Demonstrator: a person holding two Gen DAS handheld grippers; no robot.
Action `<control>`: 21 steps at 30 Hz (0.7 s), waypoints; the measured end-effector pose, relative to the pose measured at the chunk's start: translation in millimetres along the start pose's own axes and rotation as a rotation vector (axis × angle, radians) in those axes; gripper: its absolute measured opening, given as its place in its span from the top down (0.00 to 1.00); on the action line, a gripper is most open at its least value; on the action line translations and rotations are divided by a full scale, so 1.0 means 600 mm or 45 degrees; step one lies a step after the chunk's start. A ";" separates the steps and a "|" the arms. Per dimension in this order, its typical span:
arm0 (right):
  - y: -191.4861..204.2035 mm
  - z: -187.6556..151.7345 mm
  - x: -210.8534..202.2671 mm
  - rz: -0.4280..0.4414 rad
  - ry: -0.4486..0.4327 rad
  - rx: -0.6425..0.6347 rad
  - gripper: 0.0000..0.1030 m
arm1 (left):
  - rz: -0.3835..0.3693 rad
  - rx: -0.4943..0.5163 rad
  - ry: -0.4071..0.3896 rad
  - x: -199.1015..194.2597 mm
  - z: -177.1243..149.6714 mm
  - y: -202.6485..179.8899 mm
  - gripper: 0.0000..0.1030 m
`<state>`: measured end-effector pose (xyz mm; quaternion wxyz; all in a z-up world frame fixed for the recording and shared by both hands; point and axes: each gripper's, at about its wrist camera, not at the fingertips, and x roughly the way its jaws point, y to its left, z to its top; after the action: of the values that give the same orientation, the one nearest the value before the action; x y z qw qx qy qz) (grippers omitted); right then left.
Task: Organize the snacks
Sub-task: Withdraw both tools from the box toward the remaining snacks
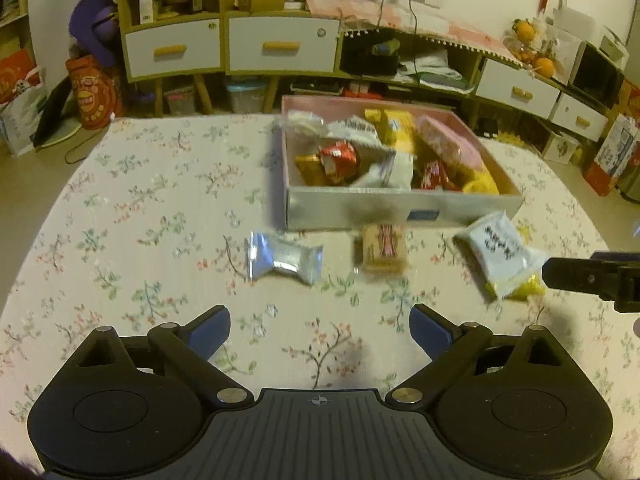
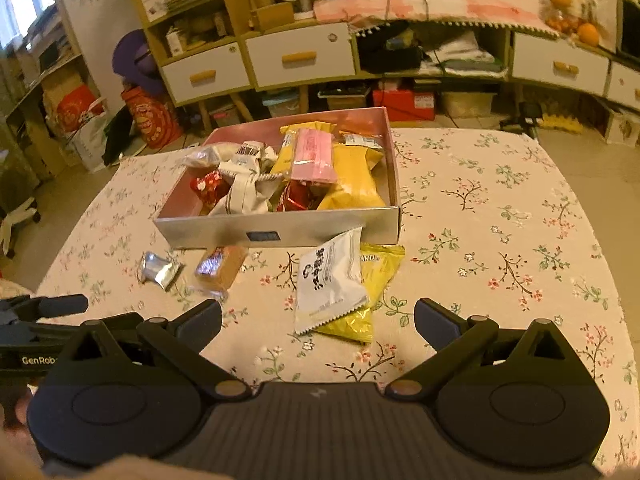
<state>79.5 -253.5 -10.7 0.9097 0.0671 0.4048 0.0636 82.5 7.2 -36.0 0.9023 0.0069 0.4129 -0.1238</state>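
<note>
A pink-lined cardboard box (image 1: 360, 210) (image 2: 224, 230) holds several snack packs on the floral tablecloth. In front of it lie a silver wrapped candy (image 1: 282, 258) (image 2: 158, 270), a tan biscuit pack (image 1: 382, 250) (image 2: 220, 266), and a white packet (image 1: 498, 250) (image 2: 328, 280) lying on a yellow packet (image 1: 524, 286) (image 2: 376, 276). My left gripper (image 1: 320, 330) is open and empty, hovering short of the candy and biscuit. My right gripper (image 2: 318, 320) is open and empty, just short of the white packet; it also shows at the right edge of the left wrist view (image 1: 592, 280).
Cabinets with white drawers (image 1: 280, 44) (image 2: 300, 56) stand behind the table. Bags and boxes sit on the floor at the left (image 1: 94, 96) (image 2: 152, 116). The left gripper (image 2: 44, 308) shows at the left edge of the right wrist view. The tablecloth (image 1: 160, 200) (image 2: 500, 220) spreads to both sides.
</note>
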 end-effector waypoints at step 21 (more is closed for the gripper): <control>-0.020 -0.011 0.031 0.110 -0.179 -0.227 0.17 | -0.158 0.078 -0.146 0.083 0.013 -0.045 0.16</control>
<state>87.7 -261.7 -31.0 0.9347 0.0078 0.3293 0.1334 113.3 -31.0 -65.3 0.9144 0.0016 0.3564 -0.1922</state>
